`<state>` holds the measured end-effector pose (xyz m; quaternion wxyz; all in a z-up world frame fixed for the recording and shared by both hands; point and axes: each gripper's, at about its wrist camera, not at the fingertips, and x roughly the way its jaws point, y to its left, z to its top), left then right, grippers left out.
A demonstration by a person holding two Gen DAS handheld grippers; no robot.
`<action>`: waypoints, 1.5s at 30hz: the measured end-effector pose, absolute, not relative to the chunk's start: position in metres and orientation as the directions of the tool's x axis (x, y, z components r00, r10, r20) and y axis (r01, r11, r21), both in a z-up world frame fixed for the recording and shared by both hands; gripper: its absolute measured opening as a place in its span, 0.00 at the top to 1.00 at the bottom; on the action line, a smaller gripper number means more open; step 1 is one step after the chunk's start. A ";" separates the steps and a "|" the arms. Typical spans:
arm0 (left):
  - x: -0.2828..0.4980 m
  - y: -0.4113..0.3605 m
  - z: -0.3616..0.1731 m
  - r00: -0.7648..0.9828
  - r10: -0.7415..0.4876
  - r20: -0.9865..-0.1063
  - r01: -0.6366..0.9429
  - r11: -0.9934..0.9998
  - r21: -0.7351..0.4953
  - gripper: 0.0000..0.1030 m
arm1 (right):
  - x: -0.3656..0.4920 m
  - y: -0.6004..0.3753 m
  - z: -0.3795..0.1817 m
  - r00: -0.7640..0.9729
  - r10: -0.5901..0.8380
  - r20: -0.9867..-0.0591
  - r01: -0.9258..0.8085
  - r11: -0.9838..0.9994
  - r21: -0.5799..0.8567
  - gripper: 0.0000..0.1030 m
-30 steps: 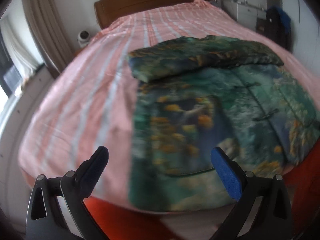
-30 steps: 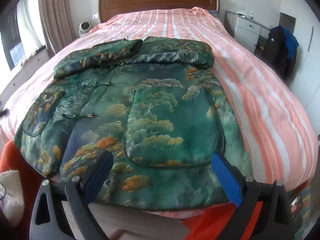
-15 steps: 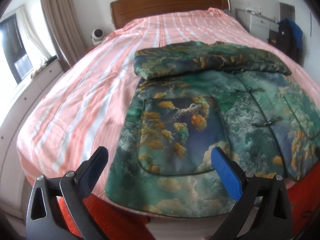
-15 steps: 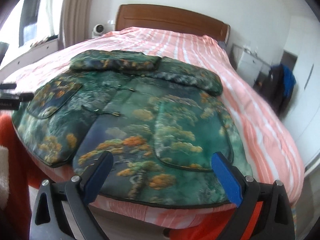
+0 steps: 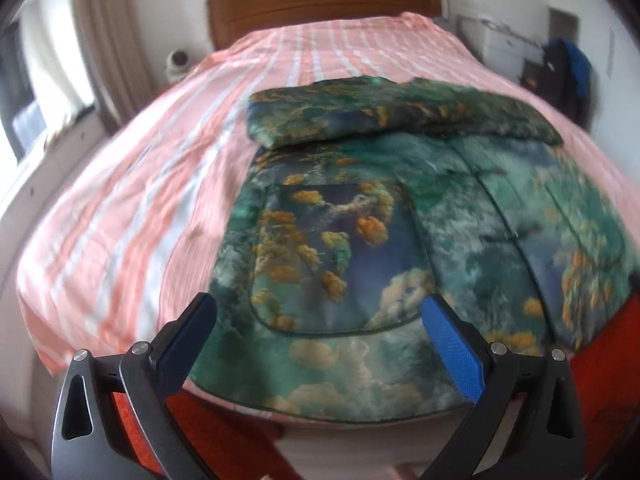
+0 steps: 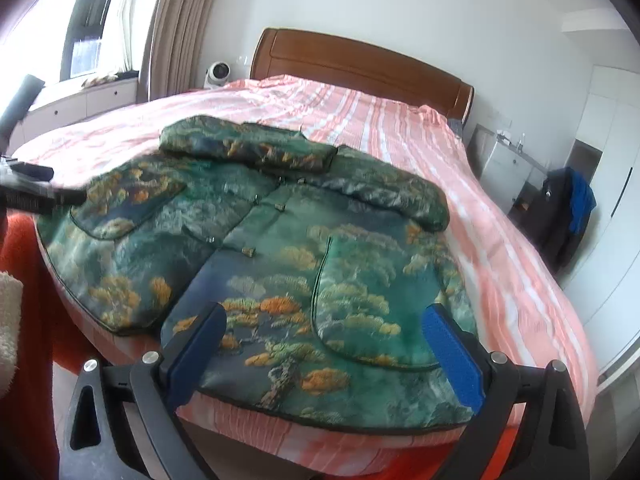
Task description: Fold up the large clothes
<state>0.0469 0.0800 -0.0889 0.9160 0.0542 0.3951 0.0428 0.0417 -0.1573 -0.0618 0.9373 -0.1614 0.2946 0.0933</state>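
Left wrist view: the left gripper has its two fingers spread wide with nothing between them, poised above the near hem of the jacket. The jacket (green, with orange trees and pale clouds) lies front up on the bed, at the foot end, its hem along the mattress edge. Both sleeves are folded across its top into a band on the headboard side. A large patch pocket sits on the panel nearest this gripper. The picture is somewhat blurred. An orange cloth hangs below the foot of the bed.

Right wrist view: the right gripper is likewise spread wide and holds nothing, hovering over the jacket at the hem corner by the other pocket. Small frog fastenings run up the jacket's front seam toward the headboard. The folded sleeves lie across the end nearest the headboard. At the far side of the jacket the left gripper shows as a dark bar over the jacket's edge; whether it touches the cloth cannot be told. A small white fan stands beside the headboard, near the curtain.
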 end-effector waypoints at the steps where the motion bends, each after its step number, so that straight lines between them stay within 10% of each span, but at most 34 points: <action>1: 0.044 0.076 -0.087 0.693 0.107 -0.713 -0.017 0.991 0.132 0.01 | 0.042 -0.159 -0.059 0.815 0.083 -0.573 -0.267 0.932 -0.245 0.05; 20: 0.053 0.138 -0.088 0.618 -0.027 -0.786 -0.158 0.975 -0.158 0.01 | 0.048 -0.180 -0.055 0.758 0.219 -0.614 -0.340 0.937 -0.085 0.05; 45: 0.075 0.197 -0.132 0.471 -0.083 -0.878 -0.228 0.950 -0.212 0.01 | 0.127 -0.343 -0.066 0.611 0.178 -0.771 -0.083 0.983 0.161 0.06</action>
